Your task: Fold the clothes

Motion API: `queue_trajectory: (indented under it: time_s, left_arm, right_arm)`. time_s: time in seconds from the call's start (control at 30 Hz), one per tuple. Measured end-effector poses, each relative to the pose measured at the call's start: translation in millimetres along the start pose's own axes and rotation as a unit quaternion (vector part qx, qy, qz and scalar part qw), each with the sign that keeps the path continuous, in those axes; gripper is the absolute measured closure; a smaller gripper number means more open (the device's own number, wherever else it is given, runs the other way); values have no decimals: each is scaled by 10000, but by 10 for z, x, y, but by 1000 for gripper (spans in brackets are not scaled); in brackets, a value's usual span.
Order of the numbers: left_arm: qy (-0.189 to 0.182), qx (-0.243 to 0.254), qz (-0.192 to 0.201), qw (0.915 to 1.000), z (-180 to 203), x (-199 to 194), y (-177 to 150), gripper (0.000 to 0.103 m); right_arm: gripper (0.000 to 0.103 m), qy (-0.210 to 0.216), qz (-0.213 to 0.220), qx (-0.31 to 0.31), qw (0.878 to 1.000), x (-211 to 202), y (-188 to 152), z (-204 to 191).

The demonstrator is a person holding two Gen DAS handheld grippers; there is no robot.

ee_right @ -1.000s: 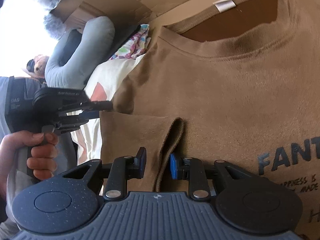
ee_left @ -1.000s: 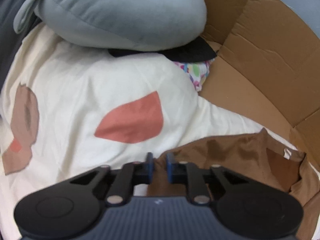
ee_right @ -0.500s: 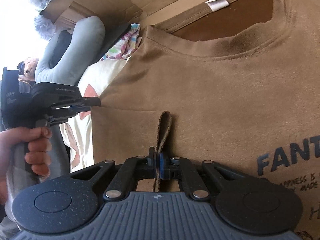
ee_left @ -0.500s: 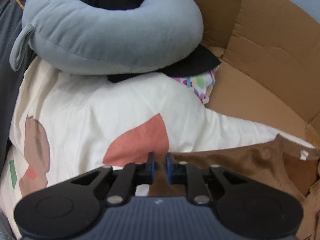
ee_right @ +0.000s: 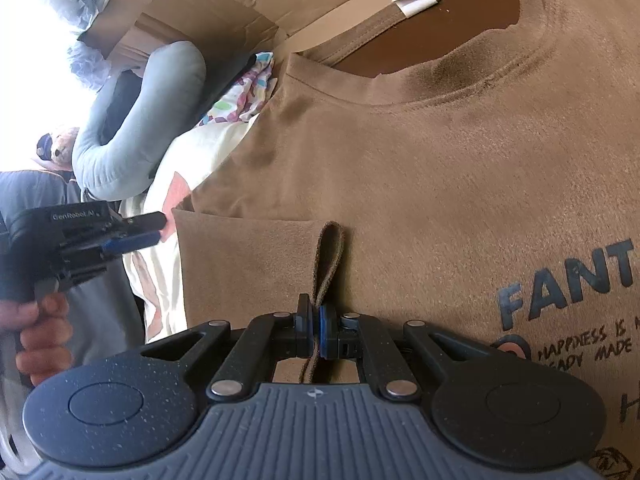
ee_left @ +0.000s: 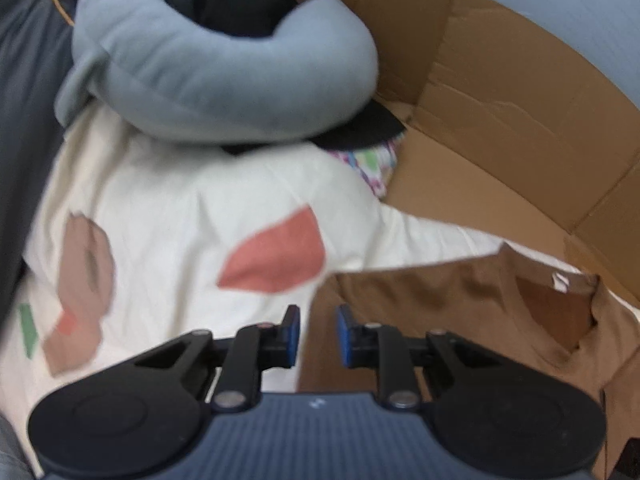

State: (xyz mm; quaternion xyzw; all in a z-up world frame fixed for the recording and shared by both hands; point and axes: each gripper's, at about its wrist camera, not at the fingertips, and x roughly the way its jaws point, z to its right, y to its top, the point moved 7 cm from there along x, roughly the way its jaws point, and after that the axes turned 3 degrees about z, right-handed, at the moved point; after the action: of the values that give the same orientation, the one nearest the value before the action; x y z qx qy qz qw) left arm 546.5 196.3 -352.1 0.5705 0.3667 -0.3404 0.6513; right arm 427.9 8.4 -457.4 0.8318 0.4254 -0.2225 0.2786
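A brown T-shirt (ee_right: 420,168) with dark lettering lies spread face up, its collar and white label at the top. My right gripper (ee_right: 315,330) is shut on a pinched fold of the T-shirt's sleeve (ee_right: 328,256). My left gripper (ee_left: 317,330) is open and empty, its jaws a little apart over the T-shirt's left edge (ee_left: 440,304). It also shows in the right wrist view (ee_right: 136,232), held by a hand just left of the sleeve corner, apart from the cloth.
A cream blanket (ee_left: 180,220) with red and brown patches lies under the T-shirt. A grey-blue neck pillow (ee_left: 224,76) sits beyond it. Cardboard box walls (ee_left: 500,112) stand behind. A colourful patterned cloth (ee_left: 372,164) lies by the box.
My left gripper has opened and let go of the T-shirt's edge, and drawn back slightly. My right gripper closed on the sleeve fold a second ago and still holds it.
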Motion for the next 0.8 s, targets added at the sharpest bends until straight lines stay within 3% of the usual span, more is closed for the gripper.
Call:
queue_trajectory:
  time_s: [0.17,0.3,0.5,0.8]
  left_arm:
    - [-53,-248,-72,9997,92,145,-58,87]
    - [170,-607,-109,9980,48,274,-52,92]
    - [411,-644,-205,9969,-27,397,-40,92]
    - [557,-600,-396,9959,-12,464,8,92]
  right_arm:
    - [102,9,-1,-1,10000,-10,-5,6]
    - [102,4,23,54,10000,-24,-10,16]
    - [99,19,128,-68,9999,-54,61,-8]
    - [101,76,261,295,9992,0,275,119]
